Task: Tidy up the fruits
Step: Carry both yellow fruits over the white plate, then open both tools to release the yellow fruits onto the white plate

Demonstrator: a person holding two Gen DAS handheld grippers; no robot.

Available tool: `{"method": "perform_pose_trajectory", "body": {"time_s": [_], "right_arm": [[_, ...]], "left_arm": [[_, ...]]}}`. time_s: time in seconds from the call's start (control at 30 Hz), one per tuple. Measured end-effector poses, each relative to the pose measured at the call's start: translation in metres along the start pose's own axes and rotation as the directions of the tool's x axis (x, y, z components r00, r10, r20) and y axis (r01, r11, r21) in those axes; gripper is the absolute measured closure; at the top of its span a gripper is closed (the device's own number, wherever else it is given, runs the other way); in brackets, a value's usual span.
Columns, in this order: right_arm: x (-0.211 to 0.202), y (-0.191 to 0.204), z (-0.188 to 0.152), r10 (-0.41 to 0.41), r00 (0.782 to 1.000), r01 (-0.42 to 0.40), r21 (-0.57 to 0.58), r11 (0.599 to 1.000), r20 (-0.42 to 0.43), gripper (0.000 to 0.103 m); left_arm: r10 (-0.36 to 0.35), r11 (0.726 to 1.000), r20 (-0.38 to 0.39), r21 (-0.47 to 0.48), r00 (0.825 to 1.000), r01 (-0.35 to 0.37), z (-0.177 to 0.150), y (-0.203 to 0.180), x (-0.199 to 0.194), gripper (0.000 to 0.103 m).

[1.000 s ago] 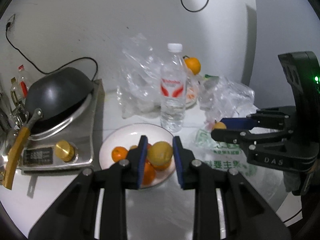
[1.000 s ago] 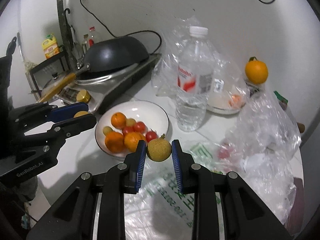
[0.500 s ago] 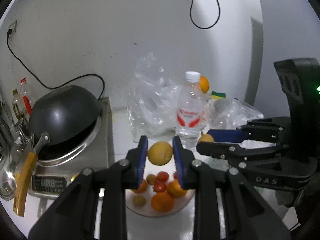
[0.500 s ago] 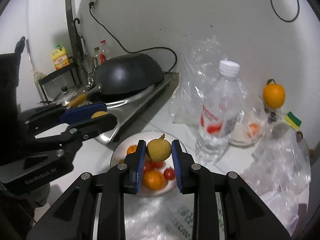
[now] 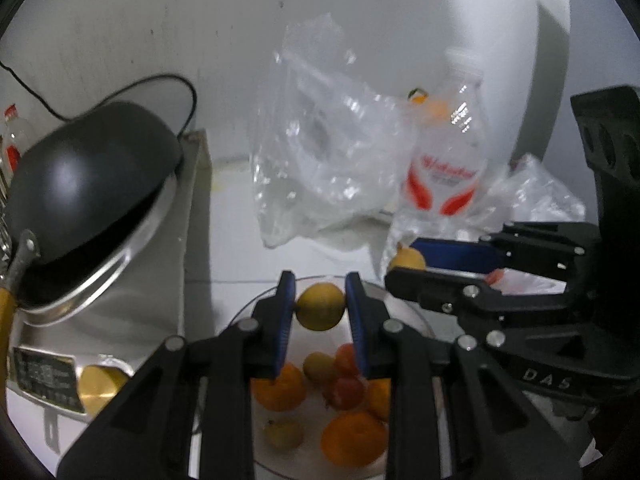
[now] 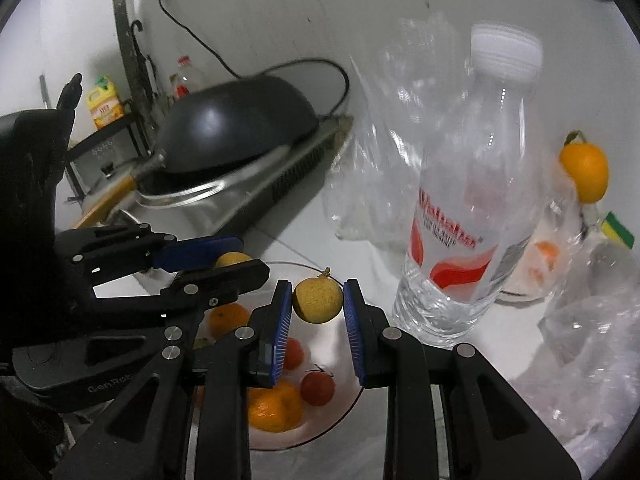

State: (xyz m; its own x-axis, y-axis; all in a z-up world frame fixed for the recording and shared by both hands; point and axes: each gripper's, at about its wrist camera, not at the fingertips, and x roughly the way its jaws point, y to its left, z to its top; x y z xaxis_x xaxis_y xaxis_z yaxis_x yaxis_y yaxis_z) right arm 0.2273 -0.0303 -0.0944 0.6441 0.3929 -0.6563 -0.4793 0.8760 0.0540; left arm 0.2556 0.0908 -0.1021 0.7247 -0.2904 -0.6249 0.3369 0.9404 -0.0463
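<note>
- The left tongs (image 5: 321, 307) are clamped on a smooth yellow fruit (image 5: 321, 306), held in the air above the far part of the white plate (image 5: 416, 320).
- The right tongs (image 6: 318, 301) are clamped on a rough-skinned yellow fruit (image 6: 318, 300) with a short stalk, also hanging over the plate, close beside the water bottle (image 6: 468, 216).
- Each pair of tongs shows in the other's camera, side by side and near one another, both over the same plate.
- Already on the plate: several oranges (image 5: 352, 440), a few small red tomatoes (image 6: 317, 388) and one or two small yellowish fruits (image 5: 283, 433). That part of the sorting looks done.
- Left to do, as I judge it: both carried fruits are not yet set down; they need lowering onto a free spot on the plate and releasing without knocking the pile.
- One orange with a leaf (image 6: 585, 172) sits well apart at the back right, beyond the bottle, and something orange shows through the clear plastic bag (image 6: 544, 256) there; these may still need collecting.
- Loose plastic bags (image 5: 320, 152) lie on the table (image 5: 224, 216) behind the plate; whether more fruit hides in them I cannot tell.
- The wok (image 5: 84, 188) on the cooker at the left plays no part.
</note>
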Motion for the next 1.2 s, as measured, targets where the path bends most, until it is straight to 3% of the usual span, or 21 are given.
{"method": "perform_pose_trajectory", "body": {"time_s": [0.27,0.63,1.2], "right_arm": [[0.029,-0.012,-0.009,-0.007,0.999,0.007,0.016,1.0,-0.051,0.075],[0.044,-0.025,-0.016,0.021,0.996,-0.017,0.053,0.998,-0.09,0.075],[0.021,-0.017,-0.014,-0.02,0.998,0.021,0.023,1.0,-0.059,0.074]], "left_arm": [[-0.001,1.0,-0.09,-0.025,0.996,-0.001,-0.007,0.007,0.04,0.077],[0.003,0.999,-0.145,-0.049,0.989,-0.01,-0.009,0.013,0.059,0.073],[0.053,0.998,-0.094,-0.027,0.994,-0.056,-0.003,0.006,0.015,0.072]]}}
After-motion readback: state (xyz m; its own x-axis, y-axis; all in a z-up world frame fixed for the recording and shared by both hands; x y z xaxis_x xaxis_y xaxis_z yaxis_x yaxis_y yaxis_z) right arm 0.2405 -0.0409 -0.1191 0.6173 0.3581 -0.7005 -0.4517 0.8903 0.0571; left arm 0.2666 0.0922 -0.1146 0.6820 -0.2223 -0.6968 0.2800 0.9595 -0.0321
